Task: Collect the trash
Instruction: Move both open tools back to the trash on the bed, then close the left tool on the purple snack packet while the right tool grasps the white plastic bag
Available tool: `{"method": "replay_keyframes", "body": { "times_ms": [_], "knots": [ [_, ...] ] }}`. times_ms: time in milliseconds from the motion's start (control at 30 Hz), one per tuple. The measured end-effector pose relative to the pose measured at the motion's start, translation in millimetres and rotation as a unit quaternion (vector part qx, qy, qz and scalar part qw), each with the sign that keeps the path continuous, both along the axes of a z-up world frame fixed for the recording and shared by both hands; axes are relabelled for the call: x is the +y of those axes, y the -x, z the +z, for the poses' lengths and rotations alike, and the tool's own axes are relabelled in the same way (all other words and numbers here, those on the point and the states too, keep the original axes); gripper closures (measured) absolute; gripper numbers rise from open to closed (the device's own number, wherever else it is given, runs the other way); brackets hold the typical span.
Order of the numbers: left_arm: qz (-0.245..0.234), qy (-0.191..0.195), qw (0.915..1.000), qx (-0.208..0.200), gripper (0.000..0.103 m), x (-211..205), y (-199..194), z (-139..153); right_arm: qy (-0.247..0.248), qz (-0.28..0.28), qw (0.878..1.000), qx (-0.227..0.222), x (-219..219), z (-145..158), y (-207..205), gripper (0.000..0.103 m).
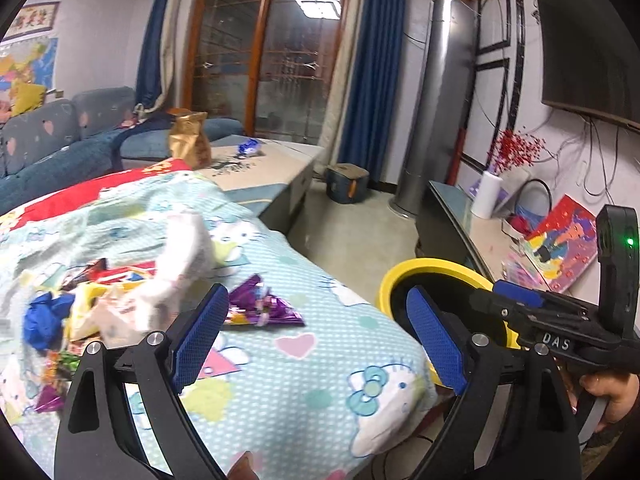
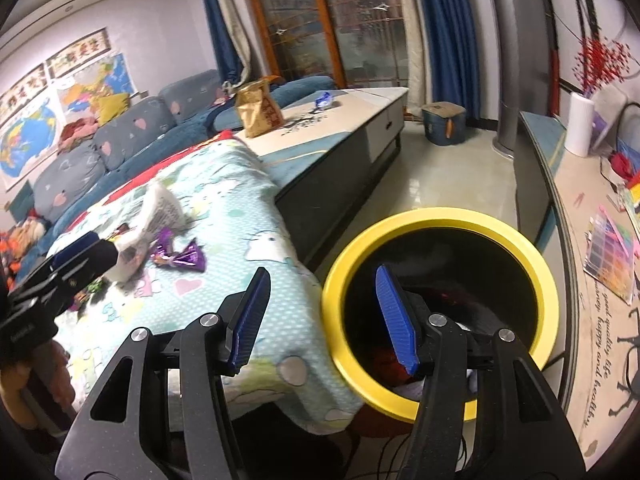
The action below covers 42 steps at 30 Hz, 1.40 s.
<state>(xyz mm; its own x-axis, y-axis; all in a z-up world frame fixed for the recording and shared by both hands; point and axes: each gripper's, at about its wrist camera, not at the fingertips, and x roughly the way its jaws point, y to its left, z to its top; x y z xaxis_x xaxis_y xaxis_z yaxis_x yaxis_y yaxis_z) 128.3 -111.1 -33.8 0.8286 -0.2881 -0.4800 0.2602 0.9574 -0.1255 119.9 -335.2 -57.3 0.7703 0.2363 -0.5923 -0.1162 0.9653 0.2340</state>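
Your left claw [image 1: 316,328] and right claw [image 2: 320,316] both stand spread apart, gripping nothing. The purple wrapper [image 1: 262,308] lies on the cloth-covered surface [image 1: 304,364] among other trash, near the yellow-rimmed bin [image 2: 440,312] just beside it.

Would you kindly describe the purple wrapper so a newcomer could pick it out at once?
Start at the Hello Kitty blanket beside the yellow-rimmed bin. At the bin-side edge of the trash pile lies the purple wrapper. It is the shiny, crinkled violet foil nearest the bin, unlike the white paper behind it.
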Motion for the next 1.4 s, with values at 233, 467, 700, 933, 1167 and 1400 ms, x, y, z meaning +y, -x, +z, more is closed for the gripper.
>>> {"method": "replay_keyframes", "body": {
  "times_ms": [233, 467, 700, 933, 1167, 1400],
  "knots": [
    [0.034, 0.007, 0.9994, -0.005, 0.015, 28, 7, 5, 0.006, 0.034, 0.999, -0.012, 24, 9, 4, 0.055],
    [0.066, 0.011, 0.9977, -0.011, 0.015, 55, 15, 9, 0.014, 0.069, 0.997, -0.020, 52, 14, 6, 0.053],
    [0.091, 0.015, 0.9956, -0.014, 0.015, 77, 21, 12, 0.024, 0.105, 0.994, -0.029, 81, 22, 8, 0.052],
    [0.123, 0.022, 0.9920, -0.015, 0.015, 106, 27, 14, 0.026, 0.141, 0.989, -0.035, 111, 28, 8, 0.052],
    [0.162, 0.027, 0.9864, -0.013, 0.015, 140, 36, 16, 0.025, 0.175, 0.984, -0.037, 142, 32, 8, 0.052],
    [0.187, 0.031, 0.9818, -0.011, 0.015, 163, 39, 17, 0.024, 0.202, 0.978, -0.038, 173, 35, 5, 0.052]
  ]
}}
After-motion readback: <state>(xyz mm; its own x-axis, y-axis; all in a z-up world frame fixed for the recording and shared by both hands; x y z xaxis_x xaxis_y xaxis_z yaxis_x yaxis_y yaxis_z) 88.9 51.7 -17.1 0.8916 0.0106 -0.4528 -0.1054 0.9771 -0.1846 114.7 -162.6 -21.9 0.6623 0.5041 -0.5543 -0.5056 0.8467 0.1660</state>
